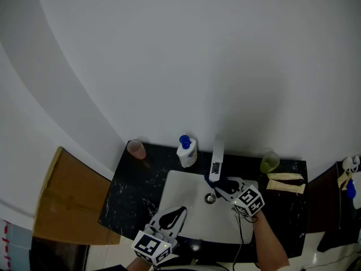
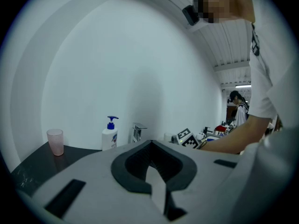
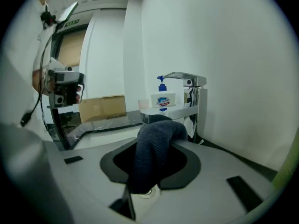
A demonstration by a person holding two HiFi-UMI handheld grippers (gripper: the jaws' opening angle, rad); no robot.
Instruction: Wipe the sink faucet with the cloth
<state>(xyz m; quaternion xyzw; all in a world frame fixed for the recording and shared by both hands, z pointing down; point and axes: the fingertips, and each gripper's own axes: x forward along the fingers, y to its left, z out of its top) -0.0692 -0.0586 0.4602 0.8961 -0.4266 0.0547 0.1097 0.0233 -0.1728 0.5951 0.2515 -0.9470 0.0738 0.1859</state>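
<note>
— Where's the cloth?
— There's one dark cloth [image 3: 152, 148], clamped between the jaws of the right gripper [image 1: 221, 186]. It hangs right by the spout of the single faucet [image 1: 216, 157], above the sink [image 1: 186, 199] (I can't confirm that it touches).
— And the left gripper?
— The left gripper [image 2: 150, 143] is at the sink's near left edge, jaws pressed together on nothing.
— Anything else?
— Two cups on the counter [image 1: 130, 191]: a pink cup [image 1: 136, 149] far left and a green cup [image 1: 269, 162] far right. One soap bottle [image 1: 186, 150] stands just left of the faucet.
</note>
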